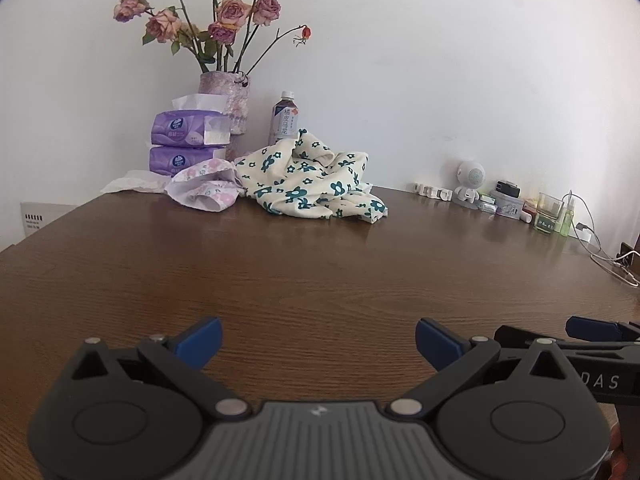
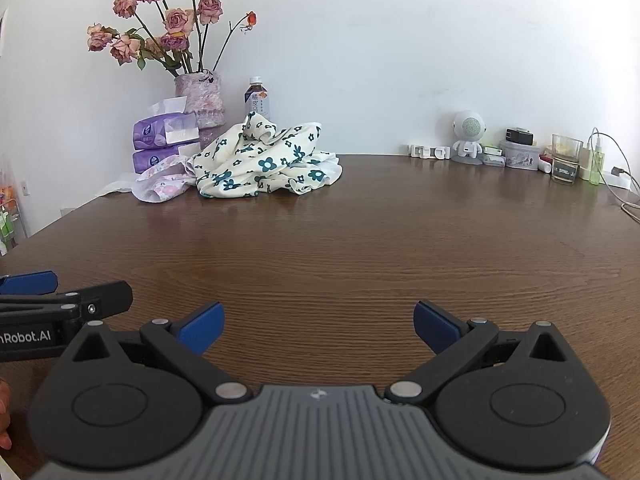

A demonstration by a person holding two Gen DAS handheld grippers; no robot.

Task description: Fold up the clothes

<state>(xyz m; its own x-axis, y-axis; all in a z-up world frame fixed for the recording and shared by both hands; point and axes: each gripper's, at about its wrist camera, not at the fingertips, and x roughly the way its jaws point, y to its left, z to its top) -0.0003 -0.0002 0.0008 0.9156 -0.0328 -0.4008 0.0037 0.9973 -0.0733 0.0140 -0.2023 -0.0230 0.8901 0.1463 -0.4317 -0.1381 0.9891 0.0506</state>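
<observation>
Left gripper [image 1: 319, 340], right gripper [image 2: 319, 326]: agape, empty.

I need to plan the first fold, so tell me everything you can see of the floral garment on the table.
The garment is cream cloth, thin and soft-looking, printed with dark teal flowers. It lies unfolded in a crumpled heap, with one bunched part rising at the top. It sits at the far side of the wooden table, near the wall. Its left edge meets a pink floral cloth; a bottle stands behind it. Neither gripper touches it.
</observation>
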